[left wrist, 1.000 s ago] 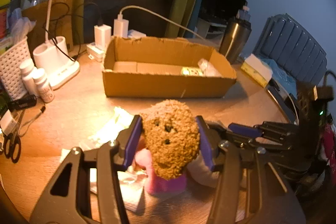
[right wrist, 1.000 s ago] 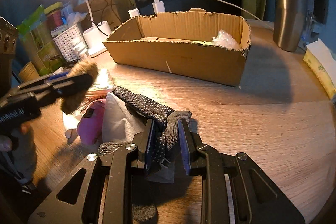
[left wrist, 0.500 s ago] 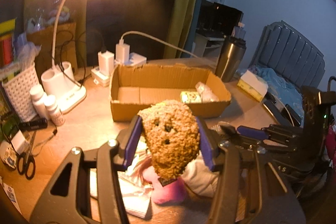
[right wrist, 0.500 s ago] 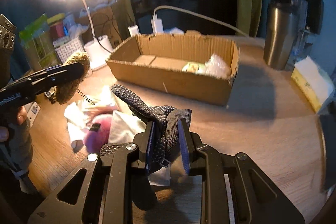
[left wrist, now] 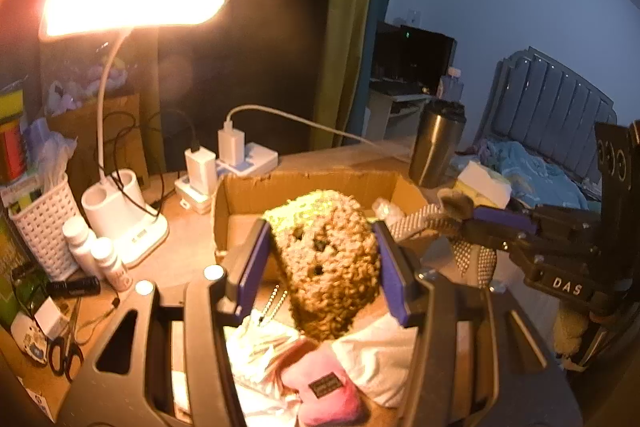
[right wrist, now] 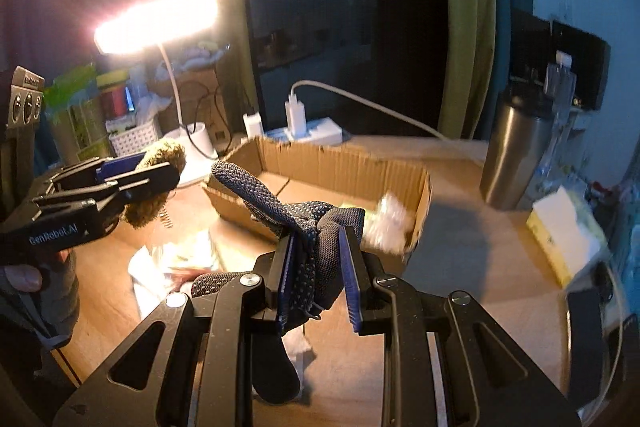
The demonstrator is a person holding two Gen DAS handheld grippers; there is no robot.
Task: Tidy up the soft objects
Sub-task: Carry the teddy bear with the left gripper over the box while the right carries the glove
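My left gripper (left wrist: 322, 263) is shut on a brown curly plush toy (left wrist: 326, 263) and holds it in the air before the open cardboard box (left wrist: 240, 203). My right gripper (right wrist: 318, 275) is shut on a dark dotted glove (right wrist: 304, 223), also lifted, near the box (right wrist: 416, 207). In the right wrist view the left gripper (right wrist: 132, 179) with the brown plush (right wrist: 156, 187) is at left. In the left wrist view the right gripper (left wrist: 500, 223) with the glove (left wrist: 416, 219) is at right. A pink plush (left wrist: 324, 387) and white cloths (left wrist: 380, 351) lie on the table below.
A lit desk lamp (left wrist: 128, 3) with white base (left wrist: 128, 215) stands left of the box. Chargers (left wrist: 232, 151), white bottles (left wrist: 100, 255), a white basket (left wrist: 44, 223) and scissors (left wrist: 64, 351) are at left. A steel tumbler (right wrist: 516, 151) and tissue box (right wrist: 564, 231) stand right.
Both grippers have risen from the table with their loads and moved toward the box. The pink plush and white cloths stayed on the table.
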